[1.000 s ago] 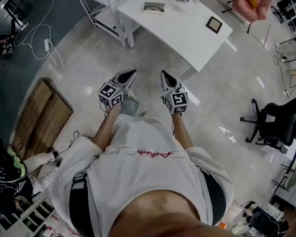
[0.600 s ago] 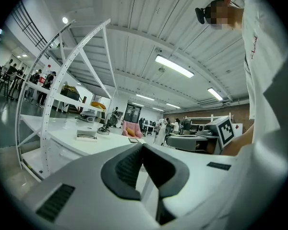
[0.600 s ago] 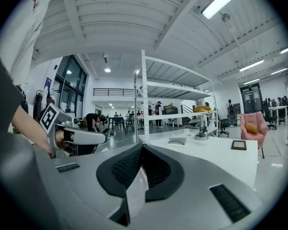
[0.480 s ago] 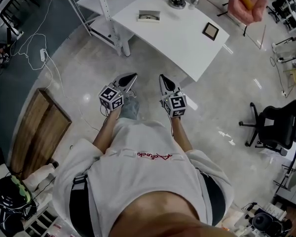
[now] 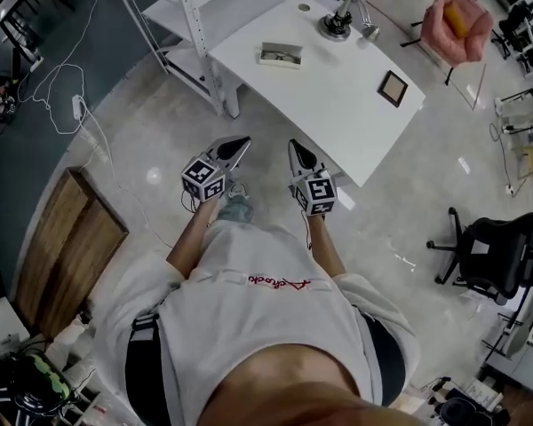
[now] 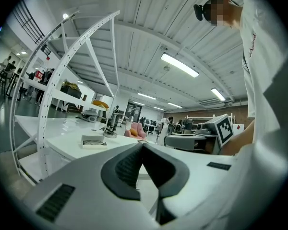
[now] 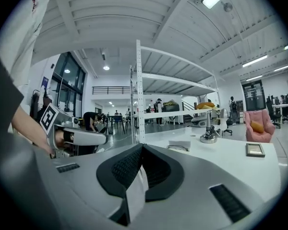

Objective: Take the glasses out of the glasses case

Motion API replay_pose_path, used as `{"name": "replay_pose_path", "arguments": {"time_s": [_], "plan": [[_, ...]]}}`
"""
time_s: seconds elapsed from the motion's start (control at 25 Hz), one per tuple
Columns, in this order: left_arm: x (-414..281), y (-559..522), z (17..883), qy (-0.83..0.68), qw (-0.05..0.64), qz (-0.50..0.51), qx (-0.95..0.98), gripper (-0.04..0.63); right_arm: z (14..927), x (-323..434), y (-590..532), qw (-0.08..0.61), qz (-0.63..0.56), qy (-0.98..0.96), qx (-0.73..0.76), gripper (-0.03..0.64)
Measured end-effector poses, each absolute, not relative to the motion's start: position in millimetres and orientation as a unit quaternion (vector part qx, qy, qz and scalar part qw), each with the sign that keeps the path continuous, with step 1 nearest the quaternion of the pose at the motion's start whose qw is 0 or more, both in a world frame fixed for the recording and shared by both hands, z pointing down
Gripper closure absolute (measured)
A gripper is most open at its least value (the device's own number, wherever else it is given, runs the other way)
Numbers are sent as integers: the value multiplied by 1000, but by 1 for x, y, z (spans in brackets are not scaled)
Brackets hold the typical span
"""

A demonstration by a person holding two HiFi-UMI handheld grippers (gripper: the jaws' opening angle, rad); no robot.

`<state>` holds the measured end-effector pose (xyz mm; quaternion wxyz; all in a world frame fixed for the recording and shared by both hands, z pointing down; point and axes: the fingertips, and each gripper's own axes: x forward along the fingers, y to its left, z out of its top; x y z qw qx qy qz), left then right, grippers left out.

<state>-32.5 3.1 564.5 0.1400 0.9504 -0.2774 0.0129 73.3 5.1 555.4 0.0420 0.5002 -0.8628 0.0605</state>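
**Both grippers nearer the table, case untouched**

Since the earlier frame, the white rectangular table (image 5: 338, 87) had drawn closer to the person in the head view. The two grippers were still held side by side over the pale polished floor (image 5: 160, 140), short of the table.

At the far left, a brown wooden board (image 5: 67, 233) lay on the floor. A white perforated metal shelving rack (image 5: 185, 7) stood against the table's left edge.

The left gripper (image 5: 239, 142) pointed towards the table. Its black pads were pressed together in its own view, with nothing between them.

The flat whitish rectangular glasses case (image 5: 279, 64) lay near the tabletop's left corner, close to the edge by the rack. Thin-framed glasses (image 5: 281, 56) showed in its top. The case was well apart from both grippers.

The right gripper (image 5: 295, 146) was likewise fully closed and empty, level with the left one.

Further right, a small dark-framed square plate (image 5: 393, 88) sat near the tabletop's right edge. A black swivel office chair (image 5: 489, 247) stood on the floor beyond.
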Motion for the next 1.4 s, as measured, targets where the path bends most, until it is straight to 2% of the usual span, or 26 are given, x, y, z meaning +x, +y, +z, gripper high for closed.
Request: {"name": "replay_pose_path", "arguments": {"time_s": [0.8,1.4], "plan": [[-57,-179,567,-231,155,1,961,606,558,40,-172,70,60,-845,527,621],[-57,-208,591,-207,186,12,960,606,586,38,-199,90,93,-829,543,621]]}}
